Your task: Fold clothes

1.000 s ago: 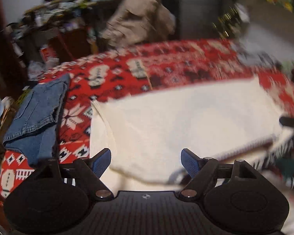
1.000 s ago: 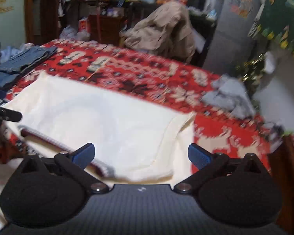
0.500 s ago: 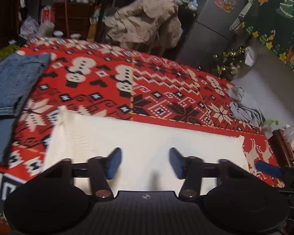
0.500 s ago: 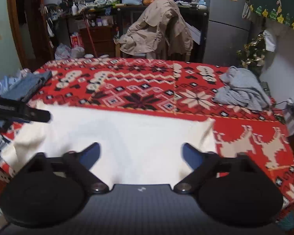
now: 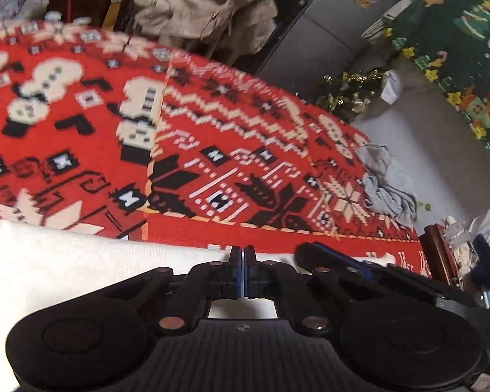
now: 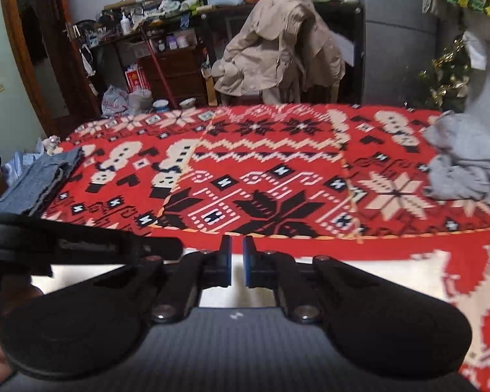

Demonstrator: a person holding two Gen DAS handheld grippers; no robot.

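Both grippers are lower and closer over the white garment (image 5: 65, 277) than a second ago, when each stood wide open above its spread cloth. The garment lies flat at the near edge of the red patterned cover (image 6: 277, 176), its far hem running straight across in front of the fingertips.

Left gripper (image 5: 242, 272): jaws now fully together, blue pads meeting with no gap visible. They sit right at the far hem of the white cloth. Whether a fold of fabric is pinched between them cannot be told from this angle; nothing bulges between the pads.

Right gripper (image 6: 236, 266): jaws closing, a narrow slit still between the pads. White cloth shows below and behind them, but no fabric is seen in the slit itself. In the left view this gripper lies just to the right, close alongside.

Half a second ago the far hem lay well ahead of both sets of pads; now the pads are at it. Judgement: the two hands are taking hold of the far edge, close together, to lift and bring it over for the next fold. If the left pinch has missed the cloth, the edge will lift unevenly.

Off to the sides, untouched: folded denim (image 6: 39, 179) on the left of the cover, a crumpled grey garment (image 6: 467, 166) on the right. A beige coat (image 6: 277, 42) hangs on a chair beyond.
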